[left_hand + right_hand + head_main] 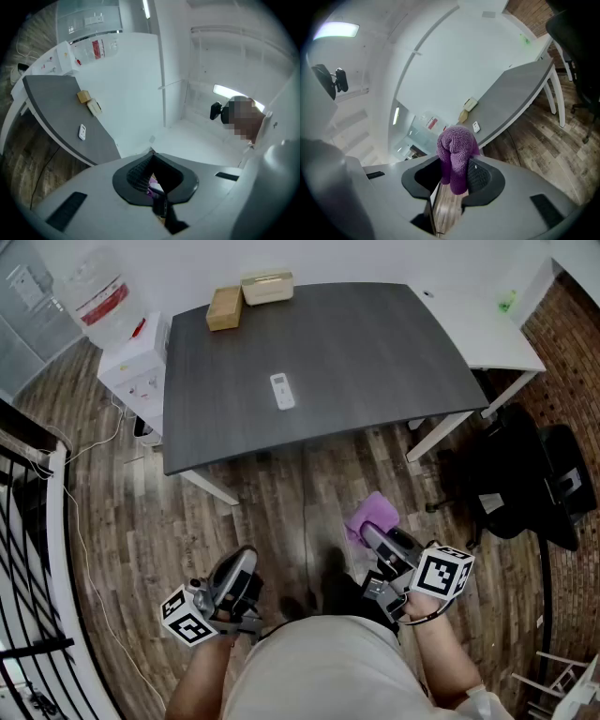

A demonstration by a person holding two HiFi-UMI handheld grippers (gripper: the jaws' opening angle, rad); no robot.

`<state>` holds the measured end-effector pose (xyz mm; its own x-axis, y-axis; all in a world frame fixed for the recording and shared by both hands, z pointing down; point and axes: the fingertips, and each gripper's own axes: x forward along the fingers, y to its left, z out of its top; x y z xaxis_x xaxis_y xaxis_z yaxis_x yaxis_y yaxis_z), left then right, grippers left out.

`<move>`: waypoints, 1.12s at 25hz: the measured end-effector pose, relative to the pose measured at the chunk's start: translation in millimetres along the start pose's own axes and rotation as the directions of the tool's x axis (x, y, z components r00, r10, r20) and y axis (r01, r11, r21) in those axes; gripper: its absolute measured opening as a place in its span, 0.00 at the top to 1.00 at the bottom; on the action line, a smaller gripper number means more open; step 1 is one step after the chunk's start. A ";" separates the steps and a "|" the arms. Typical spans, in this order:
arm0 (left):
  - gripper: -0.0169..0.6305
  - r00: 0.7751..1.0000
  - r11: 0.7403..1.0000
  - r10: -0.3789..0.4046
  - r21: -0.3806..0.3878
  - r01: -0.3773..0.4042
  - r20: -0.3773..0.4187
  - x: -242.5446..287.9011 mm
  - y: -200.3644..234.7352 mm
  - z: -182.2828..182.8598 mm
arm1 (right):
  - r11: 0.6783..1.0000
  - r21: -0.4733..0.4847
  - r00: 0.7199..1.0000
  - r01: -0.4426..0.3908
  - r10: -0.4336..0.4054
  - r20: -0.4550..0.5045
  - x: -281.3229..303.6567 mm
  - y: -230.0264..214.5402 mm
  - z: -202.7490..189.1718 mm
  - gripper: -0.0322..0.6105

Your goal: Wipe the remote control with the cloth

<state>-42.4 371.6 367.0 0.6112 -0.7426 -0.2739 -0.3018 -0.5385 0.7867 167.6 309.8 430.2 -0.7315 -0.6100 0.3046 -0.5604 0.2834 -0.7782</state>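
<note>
The white remote control lies near the middle of the dark grey table; it also shows small in the left gripper view and the right gripper view. A purple cloth bulges out of my right gripper, which is shut on it over the wooden floor, well short of the table. In the right gripper view the cloth fills the gap between the jaws of my right gripper. My left gripper is low at the left, shut with nothing in it.
A cardboard box and a tissue box sit at the table's far left corner. A water dispenser stands left of the table, a white desk and a black chair to its right. A black railing runs along the left.
</note>
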 end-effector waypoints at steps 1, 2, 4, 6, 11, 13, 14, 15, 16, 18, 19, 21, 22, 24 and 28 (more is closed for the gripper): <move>0.97 1.000 0.999 0.030 0.020 -0.030 -0.004 10.5 7.5 -0.7 | 1.000 -0.001 1.000 -0.006 0.006 -0.010 4.3 -5.2 10.1 0.75; 0.97 0.998 0.997 0.063 0.044 -0.062 -0.010 21.1 14.9 -1.7 | 1.000 -0.003 1.000 -0.011 0.011 -0.021 8.5 -10.3 20.3 0.75; 0.97 0.989 0.984 0.144 0.114 -0.140 -0.034 43.6 29.5 -4.9 | 1.000 -0.012 0.999 -0.019 0.019 -0.047 16.2 -19.5 41.7 0.75; 0.97 0.967 0.953 0.244 0.202 -0.225 -0.076 66.1 44.8 -9.9 | 0.999 -0.037 0.997 -0.028 0.025 -0.079 23.4 -26.2 63.1 0.75; 0.97 0.906 0.889 0.408 0.277 -0.365 -0.115 101.7 79.6 -17.1 | 0.994 -0.097 0.987 -0.049 0.034 -0.160 46.8 -44.6 93.7 0.75; 0.96 0.887 0.876 0.443 0.275 -0.397 -0.131 109.6 89.3 -19.1 | 0.995 -0.098 0.979 -0.032 0.012 -0.202 56.4 -55.1 94.7 0.75; 0.90 0.876 0.870 0.459 0.274 -0.410 -0.146 111.8 94.2 -20.8 | 0.995 -0.097 0.974 -0.021 -0.001 -0.225 60.3 -59.6 92.9 0.75; 0.82 0.866 0.864 0.474 0.274 -0.422 -0.162 113.2 99.9 -22.1 | 0.995 -0.096 0.970 -0.012 -0.012 -0.245 63.9 -63.0 91.0 0.75; 0.76 0.856 0.859 0.486 0.274 -0.432 -0.175 114.6 106.3 -22.1 | 0.995 -0.096 0.966 -0.006 -0.019 -0.260 67.7 -65.4 90.0 0.75; 0.74 0.841 0.850 0.508 0.267 -0.454 -0.186 118.5 120.0 -17.5 | 0.995 -0.101 0.960 0.001 -0.029 -0.277 76.7 -68.6 91.0 0.75; 0.74 0.836 0.846 0.517 0.263 -0.465 -0.185 120.7 126.8 -14.1 | 0.994 -0.105 0.958 0.005 -0.035 -0.283 81.5 -70.3 91.8 0.75; 0.74 0.829 0.839 0.529 0.258 -0.478 -0.184 124.6 140.4 -6.7 | 0.993 -0.115 0.955 0.019 -0.052 -0.294 91.6 -74.5 92.5 0.75; 0.74 0.827 0.838 0.531 0.258 -0.480 -0.187 126.7 148.0 -2.5 | 0.992 -0.121 0.953 0.027 -0.062 -0.296 97.3 -76.4 92.7 0.75; 0.74 0.826 0.842 0.527 0.256 -0.475 -0.199 132.6 166.1 7.6 | 0.990 -0.137 0.952 0.045 -0.084 -0.293 111.3 -79.2 95.0 0.75; 0.74 0.820 0.852 0.519 0.227 -0.472 -0.240 145.0 209.7 29.6 | 0.980 -0.181 0.944 0.084 -0.137 -0.300 146.2 -78.7 98.6 0.75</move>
<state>-38.8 139.2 475.9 0.5206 -0.7930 0.3164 -0.7120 -0.1986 0.6736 143.1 125.4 481.8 -0.7306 -0.3928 0.5585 -0.6810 0.3598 -0.6378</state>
